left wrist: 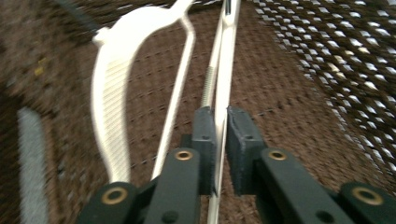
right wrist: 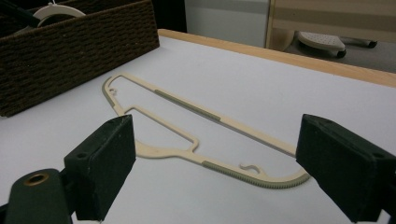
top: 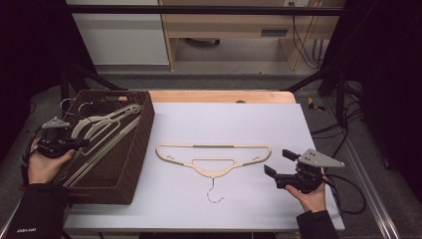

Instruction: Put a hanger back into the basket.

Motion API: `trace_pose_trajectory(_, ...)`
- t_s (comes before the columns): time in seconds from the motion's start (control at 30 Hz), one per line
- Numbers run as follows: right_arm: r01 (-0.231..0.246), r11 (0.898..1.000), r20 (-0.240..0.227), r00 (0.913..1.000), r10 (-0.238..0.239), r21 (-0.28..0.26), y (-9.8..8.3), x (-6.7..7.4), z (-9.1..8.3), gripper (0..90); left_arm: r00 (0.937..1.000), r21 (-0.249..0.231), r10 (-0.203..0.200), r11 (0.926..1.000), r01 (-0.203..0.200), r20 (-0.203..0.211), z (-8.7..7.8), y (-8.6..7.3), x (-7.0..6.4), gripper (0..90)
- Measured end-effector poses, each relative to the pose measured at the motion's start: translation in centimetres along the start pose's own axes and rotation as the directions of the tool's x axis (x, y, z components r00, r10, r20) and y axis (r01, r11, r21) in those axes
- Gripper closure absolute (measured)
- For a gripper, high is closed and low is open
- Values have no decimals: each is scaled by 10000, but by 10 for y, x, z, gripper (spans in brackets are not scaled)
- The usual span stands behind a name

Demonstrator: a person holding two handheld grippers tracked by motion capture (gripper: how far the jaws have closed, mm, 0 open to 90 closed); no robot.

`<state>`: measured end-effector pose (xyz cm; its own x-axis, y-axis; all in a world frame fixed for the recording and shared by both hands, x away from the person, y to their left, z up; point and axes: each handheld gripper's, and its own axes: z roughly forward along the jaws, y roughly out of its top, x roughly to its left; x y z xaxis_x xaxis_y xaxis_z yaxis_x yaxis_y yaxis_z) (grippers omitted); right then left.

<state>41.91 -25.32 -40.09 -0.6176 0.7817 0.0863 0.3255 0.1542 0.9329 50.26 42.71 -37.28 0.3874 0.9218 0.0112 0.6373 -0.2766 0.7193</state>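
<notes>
A beige hanger [top: 214,154] lies flat on the white table top [top: 239,119], its metal hook [top: 214,193] pointing toward the near edge. My right gripper [top: 277,163] sits just off the hanger's right end, open. In the right gripper view the same hanger [right wrist: 187,109] stretches across the table beyond the wide-apart jaws of that gripper [right wrist: 210,158]. My left gripper [top: 83,143] reaches into the brown woven basket [top: 134,164], which holds several more hangers [top: 102,127]. In the left gripper view this gripper [left wrist: 221,135] is shut on the thin bar of a basket hanger [left wrist: 224,79].
Beside the gripped bar, a second pale hanger [left wrist: 112,93] lies on the basket floor [left wrist: 289,121]. The basket's wall [right wrist: 70,56] stands left of the flat hanger. A wooden strip [top: 224,96] borders the table's far edge. Cables [top: 348,194] trail at the right.
</notes>
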Motion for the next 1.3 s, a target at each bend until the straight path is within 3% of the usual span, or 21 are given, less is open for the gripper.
trace_pose_trajectory(0.1,-52,10000,-3,10000,52,-18,0,0,0,122,9996,-317,-157,9994,150,-214,-9,-1,0,692)
trace_pose_trajectory(0.3,-65,10000,16,10000,65,-58,0,0,-1,117,9991,-1308,43,9914,-99,-433,-30,3,-14,519)
trace_pose_trajectory(0.47,-205,9997,73,9998,206,-139,1,-1,-2,109,9988,-2336,480,9713,-443,98,-41,9,-38,375)
trace_pose_trajectory(0.63,-203,9997,181,9996,206,-168,1,-1,-2,105,9906,-2946,1181,9511,-928,694,-39,15,-71,270)
trace_pose_trajectory(0.73,-123,9998,164,9998,126,-187,1,-1,-3,104,9796,-3395,1633,9335,-1151,1170,-38,20,-95,237)
trace_pose_trajectory(0.87,-196,9995,201,9996,201,-227,1,-1,-4,99,9617,-3699,2190,9176,-1455,1650,-35,26,-122,194)
trace_pose_trajectory(1.0,-228,9994,177,9996,233,-243,1,-1,-4,86,9375,-3754,2718,9099,-1768,2174,-29,31,-149,153)
trace_pose_trajectory(1.07,-210,9995,205,9996,215,-215,1,-1,-4,83,9306,-3734,2817,9097,-1816,2336,-25,32,-158,133)
trace_pose_trajectory(1.2,-202,9997,151,9997,204,-151,1,-1,-3,77,9088,-3637,3187,9074,-2105,2692,-17,36,-180,114)
trace_pose_trajectory(1.27,-205,9997,107,9997,206,-162,1,-1,-3,77,8936,-3591,3363,9066,-2217,2972,-11,38,-192,108)
trace_pose_trajectory(1.3,-226,9997,130,9997,228,-119,1,-1,-2,77,8897,-3566,3446,9054,-2305,2996,-9,38,-195,107)
